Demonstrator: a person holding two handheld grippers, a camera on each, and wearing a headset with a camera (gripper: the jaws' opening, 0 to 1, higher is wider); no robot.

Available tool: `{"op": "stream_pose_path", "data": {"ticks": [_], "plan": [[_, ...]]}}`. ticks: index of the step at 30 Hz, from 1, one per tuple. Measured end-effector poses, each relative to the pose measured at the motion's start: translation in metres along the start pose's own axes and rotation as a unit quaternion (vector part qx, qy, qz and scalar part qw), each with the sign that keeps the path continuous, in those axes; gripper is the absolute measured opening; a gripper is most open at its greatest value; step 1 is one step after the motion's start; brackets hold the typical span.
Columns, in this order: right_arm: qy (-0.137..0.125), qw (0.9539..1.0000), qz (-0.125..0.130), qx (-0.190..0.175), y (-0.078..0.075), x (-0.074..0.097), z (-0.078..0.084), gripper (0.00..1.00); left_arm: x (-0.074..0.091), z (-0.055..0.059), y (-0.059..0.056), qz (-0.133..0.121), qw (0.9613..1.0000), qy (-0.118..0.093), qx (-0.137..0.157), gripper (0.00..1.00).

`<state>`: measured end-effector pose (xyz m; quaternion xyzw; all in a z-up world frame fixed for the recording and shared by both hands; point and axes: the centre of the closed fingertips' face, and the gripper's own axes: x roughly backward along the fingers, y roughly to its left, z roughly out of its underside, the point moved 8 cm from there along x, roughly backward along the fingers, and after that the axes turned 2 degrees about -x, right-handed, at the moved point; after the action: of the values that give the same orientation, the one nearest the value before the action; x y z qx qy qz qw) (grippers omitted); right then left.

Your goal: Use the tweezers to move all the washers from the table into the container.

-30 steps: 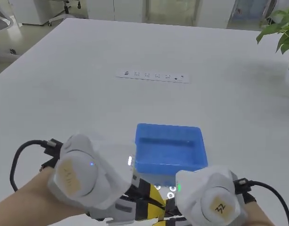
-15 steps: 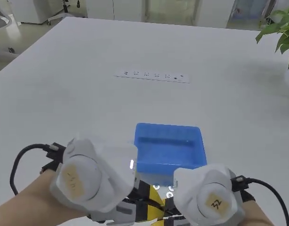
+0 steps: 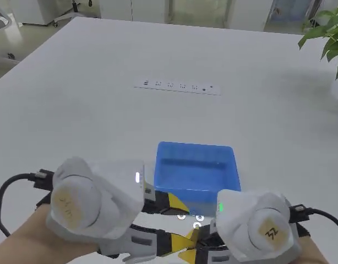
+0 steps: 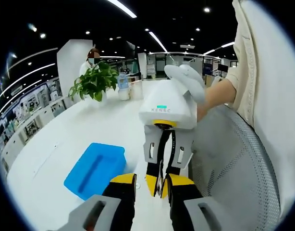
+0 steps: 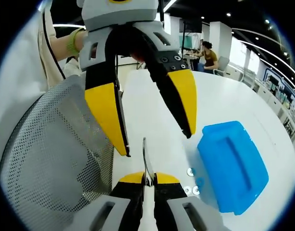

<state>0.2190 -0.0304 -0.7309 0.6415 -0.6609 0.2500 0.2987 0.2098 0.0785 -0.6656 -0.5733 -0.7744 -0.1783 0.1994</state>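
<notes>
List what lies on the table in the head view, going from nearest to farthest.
washers → blue container → power strip

Small silver washers point(image 3: 197, 218) lie clustered just beside the rectangular blue container point(image 3: 196, 170), with thin metal tweezers point(image 5: 145, 163) close by.

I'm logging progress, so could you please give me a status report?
Left gripper open, jaws flanking the tweezers' tip; right gripper shut on tweezers. Three washers on the table beside the blue container. Nothing blocking them.
</notes>
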Motion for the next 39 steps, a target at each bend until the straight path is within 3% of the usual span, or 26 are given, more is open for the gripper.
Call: {"op": "stream_pose_path", "data": {"ticks": [4, 8, 19, 26, 29, 36, 39], "plan": [[-0.013, 0.9995, 0.020, -0.022, -0.006, 0.013, 0.004, 0.03, 0.008, 0.000, 0.001, -0.021, 0.9992, -0.023, 0.026, 0.32], [-0.015, 0.9983, 0.043, -0.036, -0.011, 0.025, 0.013, 0.03, 0.014, 0.001, -0.002, -0.044, 0.9950, -0.054, 0.072, 0.40], [-0.030, 0.9931, 0.076, -0.084, -0.022, 0.045, 0.033, 0.03, 0.024, 0.018, -0.011, -0.090, 0.9871, -0.058, 0.119, 0.59], [-0.072, 0.9883, 0.074, -0.112, -0.026, 0.043, 0.031, 0.04, 0.037, 0.025, -0.010, -0.123, 0.9775, -0.065, 0.158, 0.70], [-0.097, 0.9836, 0.065, -0.137, -0.030, 0.039, 0.031, 0.04, 0.045, 0.029, -0.008, -0.141, 0.9720, -0.072, 0.173, 0.74], [-0.107, 0.9785, 0.053, -0.168, -0.038, 0.033, 0.041, 0.04, 0.060, 0.037, -0.003, -0.170, 0.9620, -0.080, 0.198, 0.75], [-0.101, 0.9797, 0.053, -0.165, -0.038, 0.031, 0.041, 0.04, 0.062, 0.041, -0.003, -0.178, 0.9614, -0.069, 0.198, 0.76]]}}
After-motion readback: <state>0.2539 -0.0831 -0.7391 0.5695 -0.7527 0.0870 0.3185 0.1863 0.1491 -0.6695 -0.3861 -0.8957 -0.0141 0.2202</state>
